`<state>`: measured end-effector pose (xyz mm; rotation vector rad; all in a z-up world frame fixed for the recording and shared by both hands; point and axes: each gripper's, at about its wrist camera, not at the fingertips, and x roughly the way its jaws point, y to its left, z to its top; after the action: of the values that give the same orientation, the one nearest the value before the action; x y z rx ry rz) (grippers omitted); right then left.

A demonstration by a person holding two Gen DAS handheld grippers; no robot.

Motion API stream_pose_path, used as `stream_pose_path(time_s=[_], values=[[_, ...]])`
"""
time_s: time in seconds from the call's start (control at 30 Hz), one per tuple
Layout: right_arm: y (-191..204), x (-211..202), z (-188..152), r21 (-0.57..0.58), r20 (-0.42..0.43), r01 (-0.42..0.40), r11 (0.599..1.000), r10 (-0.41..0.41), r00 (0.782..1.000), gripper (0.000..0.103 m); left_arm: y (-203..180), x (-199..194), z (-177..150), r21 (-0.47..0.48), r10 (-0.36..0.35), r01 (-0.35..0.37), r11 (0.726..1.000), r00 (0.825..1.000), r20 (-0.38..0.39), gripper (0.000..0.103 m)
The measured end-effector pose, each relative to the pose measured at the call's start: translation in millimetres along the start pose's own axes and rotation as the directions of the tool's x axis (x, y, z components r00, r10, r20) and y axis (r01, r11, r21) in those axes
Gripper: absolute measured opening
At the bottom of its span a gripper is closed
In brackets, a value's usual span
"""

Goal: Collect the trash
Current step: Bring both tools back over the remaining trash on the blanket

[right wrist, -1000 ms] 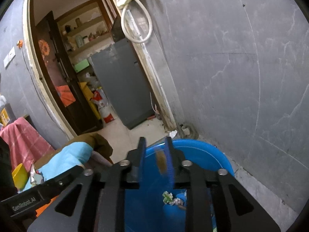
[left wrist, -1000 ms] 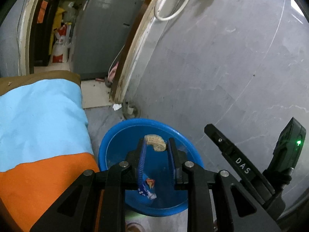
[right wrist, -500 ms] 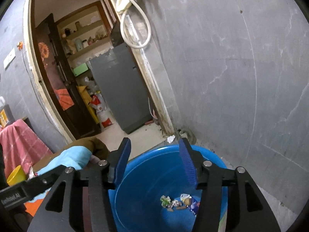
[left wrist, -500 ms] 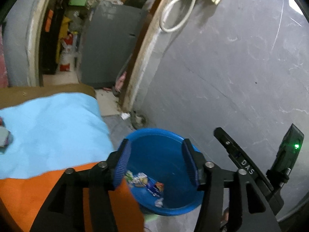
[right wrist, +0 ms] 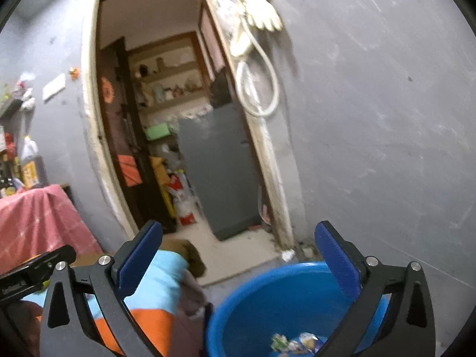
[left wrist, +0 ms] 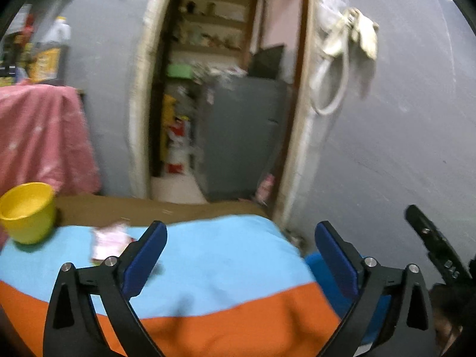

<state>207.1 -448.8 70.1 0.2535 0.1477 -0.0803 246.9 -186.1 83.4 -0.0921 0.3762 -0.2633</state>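
A blue tub (right wrist: 267, 306) stands on the floor by the grey wall, with several small wrappers (right wrist: 297, 343) lying in its bottom. My right gripper (right wrist: 238, 250) hangs above its rim, jaws opening wide with nothing between them. My left gripper (left wrist: 239, 245) is over the blue and orange cloth (left wrist: 208, 270), jaws also opening wide and empty. A pink and white wrapper (left wrist: 108, 239) lies on the cloth left of the left fingers. Only a sliver of the tub (left wrist: 315, 263) shows behind the left gripper's right finger. The other gripper's black body (left wrist: 437, 250) shows at the right edge.
A yellow cup (left wrist: 28, 211) stands on the cloth at the far left. A pink-covered stand (left wrist: 38, 136) with bottles is behind it. An open doorway (right wrist: 184, 136) leads to a room with a grey cabinet (right wrist: 220, 172). A white hose (right wrist: 258, 83) hangs on the wall.
Both grippers opened and dropped their scraps into the tub. The left gripper swung left and up from over the tub to over the cloth. The right gripper rose and tilted up.
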Motion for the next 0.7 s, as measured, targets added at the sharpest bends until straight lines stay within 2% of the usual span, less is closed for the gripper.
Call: stream_pose_path(time_s=[0.17,0.37,0.57,0.7], values=[[41.1,-10.6,1.1,-0.068,0.104,-0.065,0.996,0.072,0.992,0.103,42.9,-27.3,-3.0,-0.073,0.129,-0.124,0.990,0.989,0.066,0.098],[82.0,-20.4,-3.5,-0.111,0.204,-0.149,0.983,0.169,0.964,0.103,85.4,-55.3,-7.4,-0.138,0.266,-0.250,0.958,0.956,0.119,0.098],[120.9,-23.6,-14.1,-0.177,0.241,-0.209,0.962,0.248,0.938,0.103,128.1,-82.3,-7.4,-0.176,0.372,-0.344,0.922,0.915,0.159,0.098],[148.0,-20.1,-21.8,-0.233,0.228,-0.240,0.942,0.293,0.929,0.103,148.5,-94.4,-9.2,-0.157,0.405,-0.381,0.911,0.898,0.172,0.098]])
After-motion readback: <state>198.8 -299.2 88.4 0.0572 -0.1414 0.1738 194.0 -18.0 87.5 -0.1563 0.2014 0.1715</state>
